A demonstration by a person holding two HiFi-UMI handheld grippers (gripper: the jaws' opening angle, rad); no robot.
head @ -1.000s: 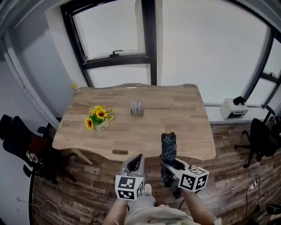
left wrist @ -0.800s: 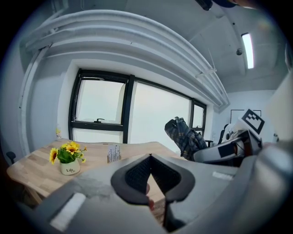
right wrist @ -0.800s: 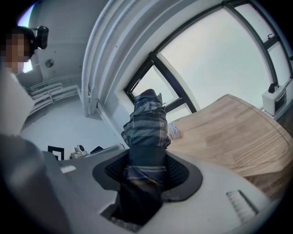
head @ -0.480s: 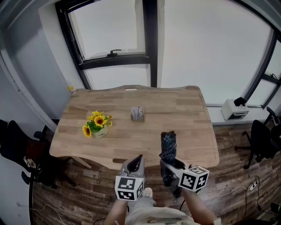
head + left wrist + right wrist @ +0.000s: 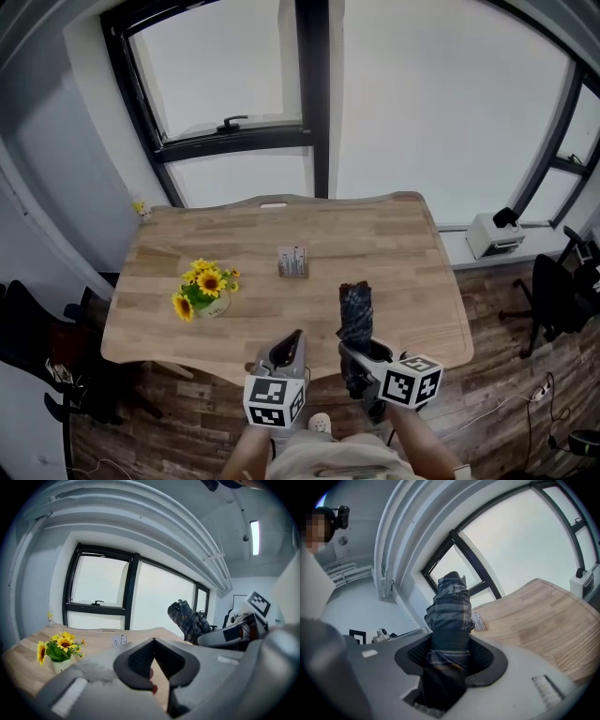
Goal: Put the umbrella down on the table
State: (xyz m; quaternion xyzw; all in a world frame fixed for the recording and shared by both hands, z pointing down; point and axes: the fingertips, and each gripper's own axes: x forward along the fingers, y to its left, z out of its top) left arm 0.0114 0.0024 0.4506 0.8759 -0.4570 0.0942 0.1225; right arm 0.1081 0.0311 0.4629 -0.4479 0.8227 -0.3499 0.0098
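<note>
1. Task item: folded compact umbrella [image 5: 356,314], dark grey-blue plaid fabric w/ a dark band round its middle. I have it in the R gripper [image 5: 360,353]. In the right gripper view the jaws are clamped on both sides of the banded section [image 5: 450,620], plaid top sticking up past them, darker lower end hanging behind. It stands approx. upright, slight tilt. In the head view it sits over the near edge of the light wooden table [image 5: 403,253], right of centre. It is not lying on the top.

2. L gripper [image 5: 294,337]: jaw tips meet, nothing gripped. It is just left of the R gripper, at the table's near edge.

3. Writing: small white printed card holder [image 5: 293,262] near table centre, print too small to read. Gripper cubes carry black-and-white square markers only.

4. Surroundings: yellow sunflowers in a small white pot [image 5: 208,286] on the table's left part, well apart from the umbrella. Tiny yellow figure [image 5: 141,208] at the far-left corner. Black-framed window [image 5: 314,94] behind. White box unit [image 5: 494,232] and black office chair [image 5: 562,281] to the right, off the table. The tabletop ahead of the umbrella is bare wood; the card holder is the nearest item.
</note>
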